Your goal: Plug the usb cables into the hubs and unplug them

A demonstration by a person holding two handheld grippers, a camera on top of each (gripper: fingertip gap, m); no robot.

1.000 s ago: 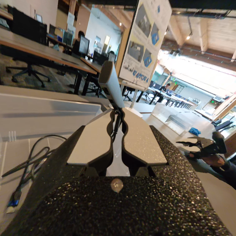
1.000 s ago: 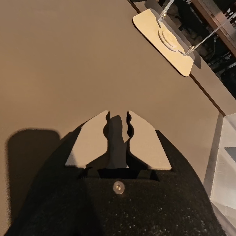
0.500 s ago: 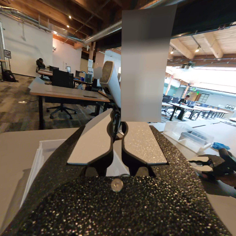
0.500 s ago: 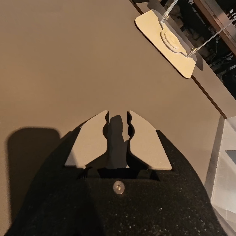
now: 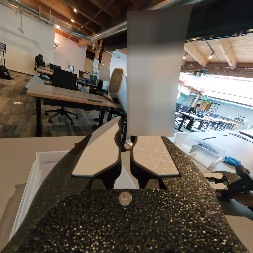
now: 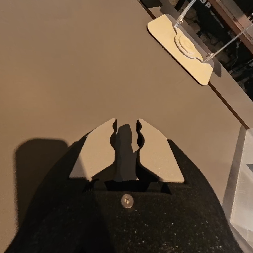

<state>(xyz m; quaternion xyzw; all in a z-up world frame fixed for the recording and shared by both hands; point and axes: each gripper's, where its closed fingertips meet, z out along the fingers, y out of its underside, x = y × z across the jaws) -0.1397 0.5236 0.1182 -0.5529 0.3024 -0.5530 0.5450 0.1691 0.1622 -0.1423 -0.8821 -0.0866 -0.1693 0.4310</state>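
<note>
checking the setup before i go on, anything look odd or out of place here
One thing: the left tool holds the white hub up in the air by its black cable, the hub tilted above the white bin. The right tool is empty over bare table.

The right gripper (image 6: 126, 121) points down at a plain tan table (image 6: 68, 61), its two pale fingers (image 6: 98, 149) slightly apart with nothing between them. Their dark shadow falls on the table just below. At the upper right, near the table's edge, lies a cream flat base plate (image 6: 164, 31) with a clear acrylic bracket (image 6: 213, 41) fixed to it. A white box (image 6: 243, 184) sits at the right edge.
</note>
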